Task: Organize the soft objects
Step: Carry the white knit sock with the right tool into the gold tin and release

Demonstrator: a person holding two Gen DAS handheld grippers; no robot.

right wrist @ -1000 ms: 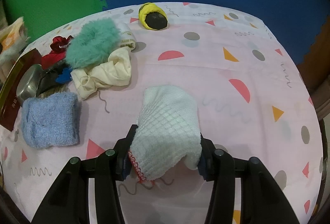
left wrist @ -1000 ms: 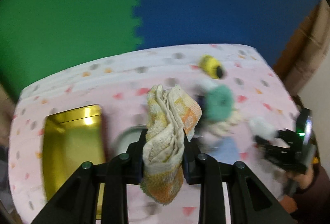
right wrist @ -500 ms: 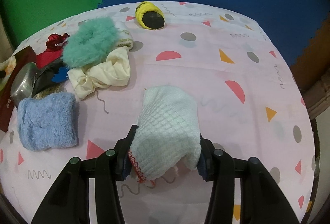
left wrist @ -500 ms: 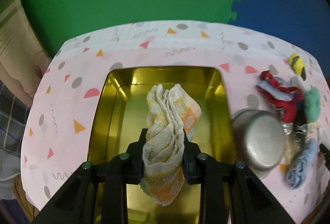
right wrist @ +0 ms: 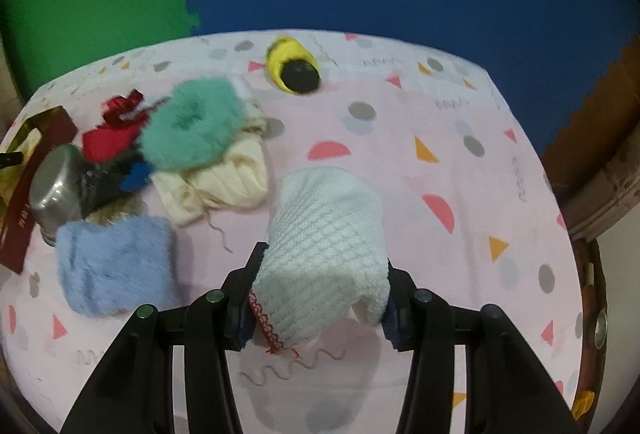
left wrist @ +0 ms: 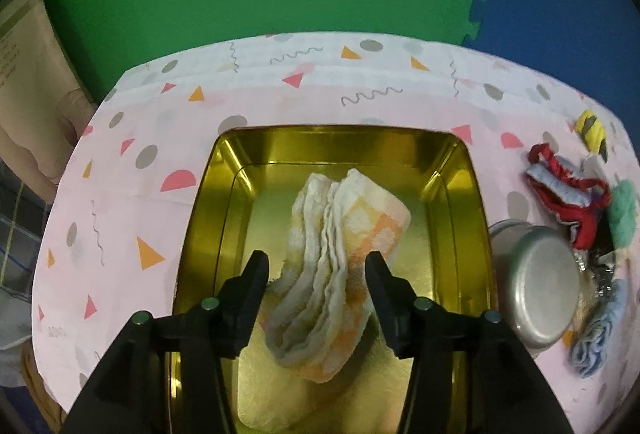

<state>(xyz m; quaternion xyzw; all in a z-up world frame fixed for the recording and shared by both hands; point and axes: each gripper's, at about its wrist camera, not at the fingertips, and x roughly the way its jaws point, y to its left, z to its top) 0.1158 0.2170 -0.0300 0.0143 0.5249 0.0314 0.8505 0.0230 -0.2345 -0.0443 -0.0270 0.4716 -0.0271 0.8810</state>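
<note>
A folded yellow-and-orange checked cloth (left wrist: pixel 344 234) lies tilted inside the gold tin (left wrist: pixel 476 194) in the left wrist view. My left gripper (left wrist: pixel 317 260) hangs over the tin with its jaws opening. The cloth stands between them with a gap at the left pad, no longer pinched. In the right wrist view my right gripper (right wrist: pixel 325 262) is shut on a white knitted cloth (right wrist: pixel 324 226), held a little above the pink patterned tablecloth (right wrist: pixel 440 162).
A pile lies left of the right gripper: a blue fluffy towel (right wrist: pixel 112 270), a cream cloth (right wrist: pixel 228 182), a green fluffy ring (right wrist: pixel 188 130), a red cloth (right wrist: pixel 108 138) and a metal bowl (right wrist: pixel 56 190). A yellow-and-black plush (right wrist: pixel 292 66) sits at the far edge.
My left gripper swung from the pile to above the gold tin, then let go of the checked cloth, which now sags in the tin. The right gripper rose slightly with the white cloth.
</note>
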